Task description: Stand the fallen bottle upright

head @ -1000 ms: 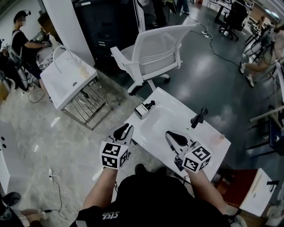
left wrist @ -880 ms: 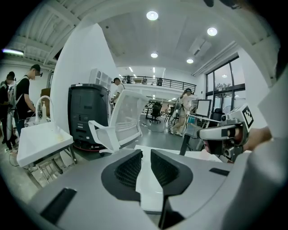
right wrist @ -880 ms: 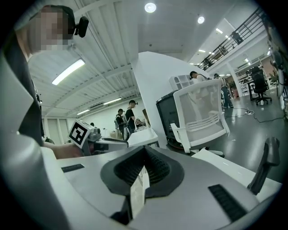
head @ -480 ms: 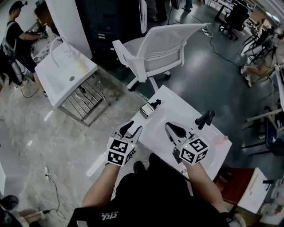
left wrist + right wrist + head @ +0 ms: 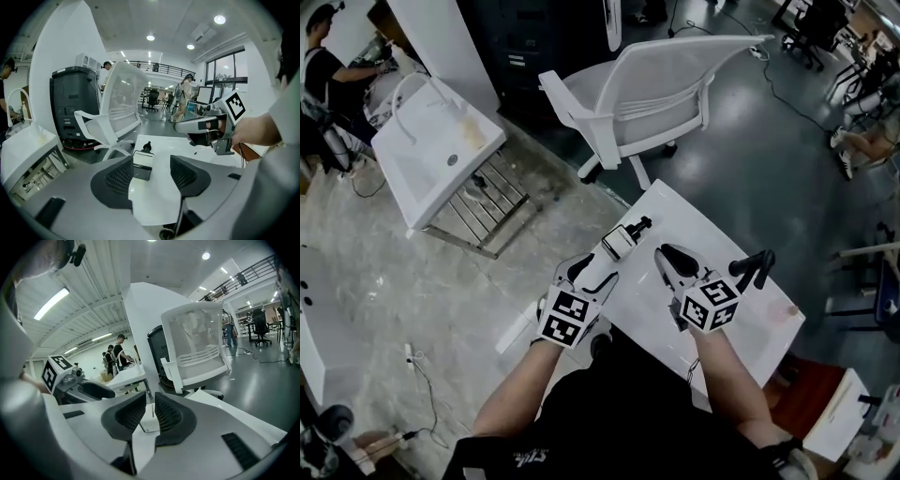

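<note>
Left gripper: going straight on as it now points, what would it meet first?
Probably the fallen bottle on the white table, just ahead of the left gripper. Its jaws have just been opening, with nothing between them yet.

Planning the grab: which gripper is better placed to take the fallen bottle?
Left. The left gripper has just been opening its jaws wide; they frame the bottle, untouched, straight ahead. The right gripper, also just opening, stands narrower, pinching nothing.
</note>
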`<state>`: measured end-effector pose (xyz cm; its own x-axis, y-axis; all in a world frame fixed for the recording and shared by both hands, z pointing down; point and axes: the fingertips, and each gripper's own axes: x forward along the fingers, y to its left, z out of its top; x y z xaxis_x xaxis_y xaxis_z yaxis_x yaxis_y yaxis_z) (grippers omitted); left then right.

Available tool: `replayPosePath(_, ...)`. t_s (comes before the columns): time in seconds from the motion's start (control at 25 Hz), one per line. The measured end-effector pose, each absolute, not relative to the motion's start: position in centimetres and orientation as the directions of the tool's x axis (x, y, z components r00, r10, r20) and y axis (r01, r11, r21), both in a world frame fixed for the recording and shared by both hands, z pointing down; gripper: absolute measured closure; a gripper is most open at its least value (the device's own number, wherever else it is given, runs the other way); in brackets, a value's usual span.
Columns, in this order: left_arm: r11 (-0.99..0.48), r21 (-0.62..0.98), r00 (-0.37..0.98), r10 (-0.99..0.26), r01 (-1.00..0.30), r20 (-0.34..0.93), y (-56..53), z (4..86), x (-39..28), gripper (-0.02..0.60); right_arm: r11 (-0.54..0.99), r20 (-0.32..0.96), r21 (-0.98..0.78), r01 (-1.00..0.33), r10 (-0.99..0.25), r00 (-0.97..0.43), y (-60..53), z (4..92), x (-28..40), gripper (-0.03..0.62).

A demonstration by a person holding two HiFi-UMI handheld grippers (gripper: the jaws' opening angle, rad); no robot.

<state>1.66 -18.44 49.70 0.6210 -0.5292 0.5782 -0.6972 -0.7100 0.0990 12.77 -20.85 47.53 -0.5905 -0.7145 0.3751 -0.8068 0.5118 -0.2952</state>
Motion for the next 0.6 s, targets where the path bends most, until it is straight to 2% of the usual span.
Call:
replayPosePath(0.2,-0.720,0.093,0.600,-0.493,-0.688,0.630,-21.6,52.6,2.8,0.296,0.497,0.437,-0.279,-0.822,-0.697,-0.569,-24.8,52.4,13.9,0.502)
replayPosePath(0.6,-0.784,0.043,0.572,-0.412,-0.619,0.710,-25.0,58.5,4.9,0.249,0.571,0.601,-0.083,-0.816,-0.625,-0.499,-29.8,61.6,14.3,0.470)
